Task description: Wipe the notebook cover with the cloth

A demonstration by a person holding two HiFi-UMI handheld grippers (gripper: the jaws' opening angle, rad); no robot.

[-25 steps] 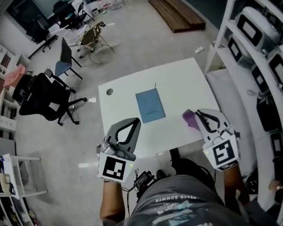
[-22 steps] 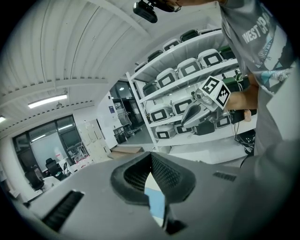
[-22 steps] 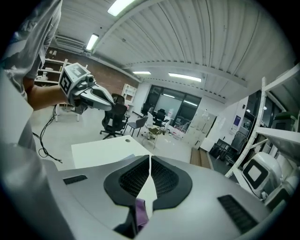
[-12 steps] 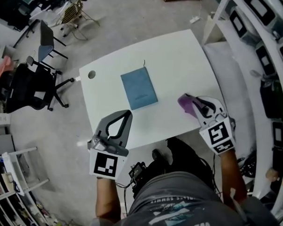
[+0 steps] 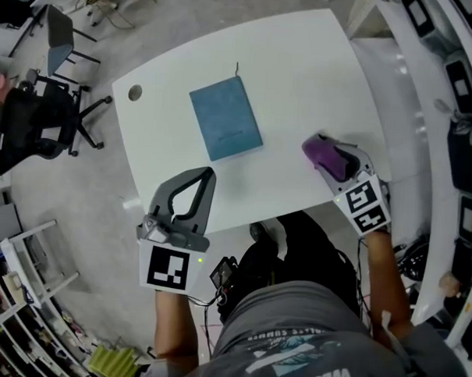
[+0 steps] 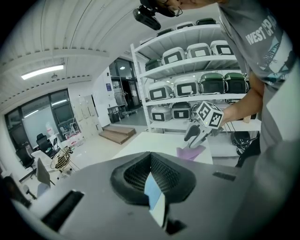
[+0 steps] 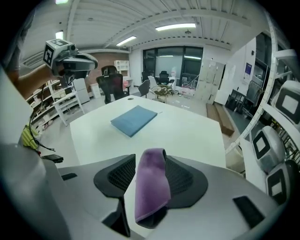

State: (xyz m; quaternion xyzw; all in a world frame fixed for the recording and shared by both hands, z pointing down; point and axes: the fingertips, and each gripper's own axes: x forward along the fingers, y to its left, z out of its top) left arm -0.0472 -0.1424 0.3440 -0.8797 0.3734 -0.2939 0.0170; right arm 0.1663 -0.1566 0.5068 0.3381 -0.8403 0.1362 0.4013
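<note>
A blue notebook (image 5: 225, 118) (image 7: 134, 119) lies closed in the middle of the white table (image 5: 304, 62). A purple cloth (image 5: 322, 151) (image 7: 151, 187) sits folded near the table's right front edge. My right gripper (image 5: 324, 157) (image 7: 151, 160) is at the cloth, jaws opening, with the cloth between them and the pads not clamped on it. My left gripper (image 5: 208, 173) (image 6: 151, 155) hovers over the front edge, short of the notebook, tips together and empty. In the left gripper view the right gripper (image 6: 197, 135) stands over the cloth (image 6: 190, 153).
A round cable hole (image 5: 135, 93) marks the table's far left corner. Black office chairs (image 5: 28, 128) stand on the floor to the left. Shelves with crates (image 5: 459, 92) run close along the table's right side.
The right gripper has come onto the purple cloth, which now sits between its jaws instead of ahead of them. The left gripper has stayed at the front edge.
</note>
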